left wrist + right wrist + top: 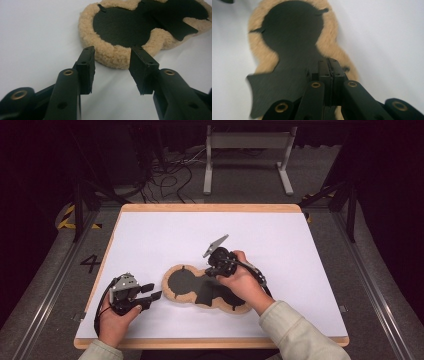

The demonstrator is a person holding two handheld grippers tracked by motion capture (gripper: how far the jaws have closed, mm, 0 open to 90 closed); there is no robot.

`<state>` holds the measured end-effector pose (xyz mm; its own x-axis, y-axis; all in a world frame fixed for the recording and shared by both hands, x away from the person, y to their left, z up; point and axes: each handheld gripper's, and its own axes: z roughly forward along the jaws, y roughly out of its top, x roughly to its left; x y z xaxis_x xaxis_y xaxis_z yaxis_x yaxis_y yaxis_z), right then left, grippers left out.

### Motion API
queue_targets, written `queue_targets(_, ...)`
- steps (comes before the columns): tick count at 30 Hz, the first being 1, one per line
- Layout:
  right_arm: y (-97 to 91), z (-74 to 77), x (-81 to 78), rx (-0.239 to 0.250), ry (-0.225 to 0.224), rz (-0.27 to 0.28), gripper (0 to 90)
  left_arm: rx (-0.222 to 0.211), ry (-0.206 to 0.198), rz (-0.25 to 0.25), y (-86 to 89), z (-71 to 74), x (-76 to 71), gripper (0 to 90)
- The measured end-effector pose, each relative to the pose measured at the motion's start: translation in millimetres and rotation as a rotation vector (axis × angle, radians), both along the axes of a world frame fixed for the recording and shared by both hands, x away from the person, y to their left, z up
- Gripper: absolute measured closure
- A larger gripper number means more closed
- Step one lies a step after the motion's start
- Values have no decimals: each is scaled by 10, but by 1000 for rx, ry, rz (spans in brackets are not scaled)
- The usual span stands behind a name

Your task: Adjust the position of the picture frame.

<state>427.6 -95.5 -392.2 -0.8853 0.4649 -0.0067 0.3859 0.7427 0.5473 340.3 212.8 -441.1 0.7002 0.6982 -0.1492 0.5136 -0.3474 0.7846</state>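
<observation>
A peanut-shaped pad (181,282) with a black lining and a tan fleece rim lies flat on the white table top, near the front. A loose black flap (202,295) folds out of its middle. My left gripper (154,291) rests just left of the pad, open, its tips (113,50) close to the fleece rim (112,56) without touching it. My right gripper (211,271) hangs over the pad's waist, jaws pressed together. In the right gripper view its tips (329,61) sit over the black lining (292,32) beside the flap (274,87). Nothing shows between them.
The white sheet covers a wooden board (210,208) with bare room behind and to the right of the pad. Beyond the far edge, a grey metal stand (247,142) and loose cables (165,180) are on the floor.
</observation>
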Motion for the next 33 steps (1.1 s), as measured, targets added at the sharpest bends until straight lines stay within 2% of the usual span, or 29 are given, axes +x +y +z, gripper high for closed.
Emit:
queue_targets(2,-35,3,-37,6,-1,0,900,7,-5,-5,-18,10,1,573)
queue_targets(3,-118,16,-136,16,2,-2,900,10,-2,-13,-31,15,10,576)
queue_targets(6,-197,30,-249,45,4,5,900,14,-3,-9,-31,18,22,578)
queue_targets(11,-304,34,-414,60,-5,22,900,10,0,14,-10,14,74,576)
queue_targets(14,-372,5,-535,69,-2,34,900,5,17,16,-13,2,85,575)
queue_targets(19,-463,-79,-713,70,15,64,900,-5,19,3,-17,18,84,582)
queue_targets(22,-513,-103,-796,97,23,69,900,2,13,0,-16,33,81,590)
queue_targets(24,-522,-111,-821,95,24,72,900,2,14,3,-17,36,81,594)
queue_targets(26,-515,-107,-879,63,25,99,900,0,17,6,-18,33,87,596)
queue_targets(27,-522,-99,-895,64,22,104,900,-1,21,7,-17,30,90,596)
queue_targets(33,-561,-168,-970,-8,90,127,900,-4,27,8,2,25,111,605)
